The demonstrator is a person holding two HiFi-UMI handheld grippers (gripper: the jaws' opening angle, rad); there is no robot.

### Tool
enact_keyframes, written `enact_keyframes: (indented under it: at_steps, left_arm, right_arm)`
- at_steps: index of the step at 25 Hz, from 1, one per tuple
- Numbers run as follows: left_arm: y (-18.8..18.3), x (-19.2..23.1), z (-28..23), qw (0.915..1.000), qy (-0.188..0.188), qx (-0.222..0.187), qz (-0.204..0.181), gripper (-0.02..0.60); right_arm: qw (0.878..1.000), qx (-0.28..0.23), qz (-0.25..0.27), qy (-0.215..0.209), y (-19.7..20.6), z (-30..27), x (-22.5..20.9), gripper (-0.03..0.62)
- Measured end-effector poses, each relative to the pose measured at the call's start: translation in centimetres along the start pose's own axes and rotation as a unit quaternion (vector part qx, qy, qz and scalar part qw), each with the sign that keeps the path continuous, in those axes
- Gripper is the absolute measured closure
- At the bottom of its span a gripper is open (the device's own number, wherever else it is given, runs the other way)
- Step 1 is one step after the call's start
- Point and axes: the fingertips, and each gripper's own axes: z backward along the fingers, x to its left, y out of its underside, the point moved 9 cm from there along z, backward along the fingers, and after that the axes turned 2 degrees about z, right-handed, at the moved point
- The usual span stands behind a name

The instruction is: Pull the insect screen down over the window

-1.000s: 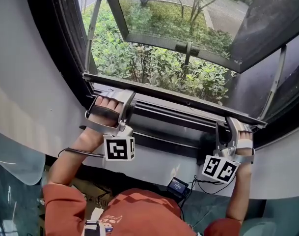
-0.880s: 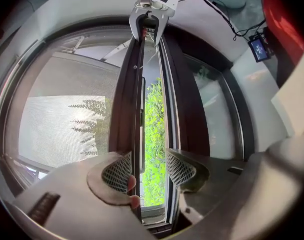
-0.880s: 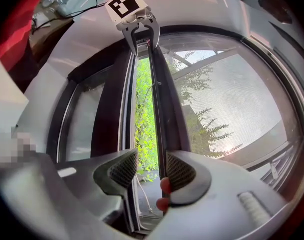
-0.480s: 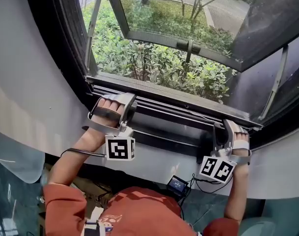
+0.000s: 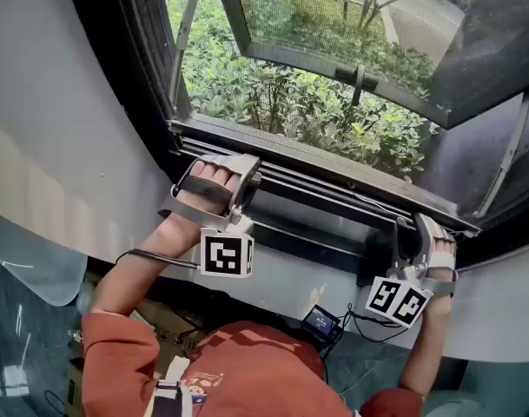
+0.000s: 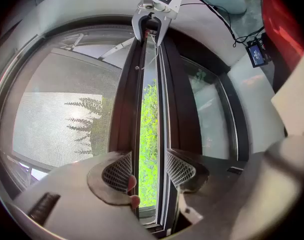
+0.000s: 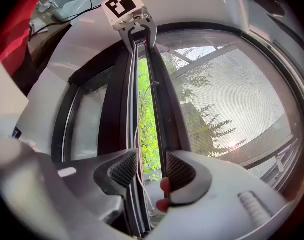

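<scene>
The insect screen's dark bottom bar (image 5: 333,187) runs across the foot of the window, just above the sill. My left gripper (image 5: 238,168) is shut on it near its left end. My right gripper (image 5: 413,227) is shut on it near its right end. In the left gripper view the jaws of the left gripper (image 6: 149,171) flank the bar (image 6: 124,109), with the grey mesh (image 6: 67,114) on one side and a thin green slit beside it. The right gripper view has the right gripper (image 7: 152,170) about the bar (image 7: 159,109), mesh (image 7: 231,99) to the right.
An outward-tilted sash (image 5: 351,68) hangs over green shrubs (image 5: 273,94) outside. A curved white wall (image 5: 64,146) frames the window. A small device with cables (image 5: 320,321) lies below the sill. Each gripper shows in the other's view, the right gripper (image 6: 152,29) and the left gripper (image 7: 137,31).
Both grippers stay clamped on the bar. The head view has shifted, so the window and both grippers sit slightly further right in the picture.
</scene>
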Motion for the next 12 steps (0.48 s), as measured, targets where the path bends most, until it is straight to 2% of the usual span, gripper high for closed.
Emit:
enact_keyframes:
  at_steps: [12]
  left_arm:
    - [0.44, -0.05, 0.71, 0.9994, 0.031, 0.002, 0.012, 0.371]
  right_arm:
    - [1.0, -0.001, -0.005, -0.022, -0.67, 0.51, -0.01, 0.411]
